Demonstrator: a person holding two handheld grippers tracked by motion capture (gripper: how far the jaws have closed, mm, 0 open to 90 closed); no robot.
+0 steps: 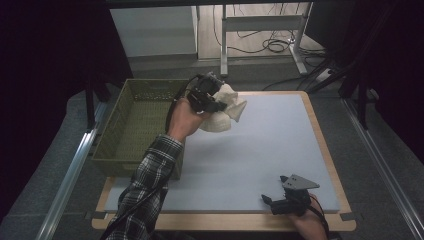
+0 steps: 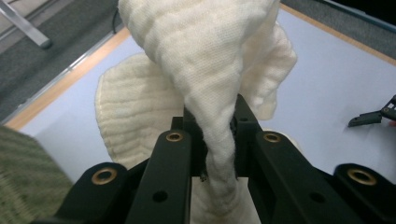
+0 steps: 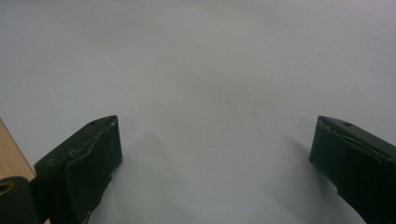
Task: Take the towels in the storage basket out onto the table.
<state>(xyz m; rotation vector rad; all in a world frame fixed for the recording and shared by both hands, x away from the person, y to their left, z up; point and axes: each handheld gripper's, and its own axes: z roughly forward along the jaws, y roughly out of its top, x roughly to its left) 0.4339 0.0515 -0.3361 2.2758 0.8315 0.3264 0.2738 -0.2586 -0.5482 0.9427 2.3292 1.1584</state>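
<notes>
A cream knitted cloth point(image 1: 225, 112) hangs bunched over the far left part of the pale mat, just right of the basket. My left gripper point(image 1: 216, 102) is shut on it; in the left gripper view the jaws pinch a fold of the cloth point(image 2: 205, 70) at my left gripper point(image 2: 218, 135), and the rest drapes toward the mat. My right gripper point(image 1: 274, 201) rests near the front edge of the mat at the right. In the right gripper view my right gripper point(image 3: 215, 154) stands open, with bare mat between its fingers point(image 3: 93, 154).
An olive woven basket point(image 1: 131, 125) stands at the table's left edge, touching the mat point(image 1: 270, 145). The wooden table rim point(image 1: 330, 150) frames the mat. Beyond the table are a desk leg and cables on the floor point(image 1: 270, 45).
</notes>
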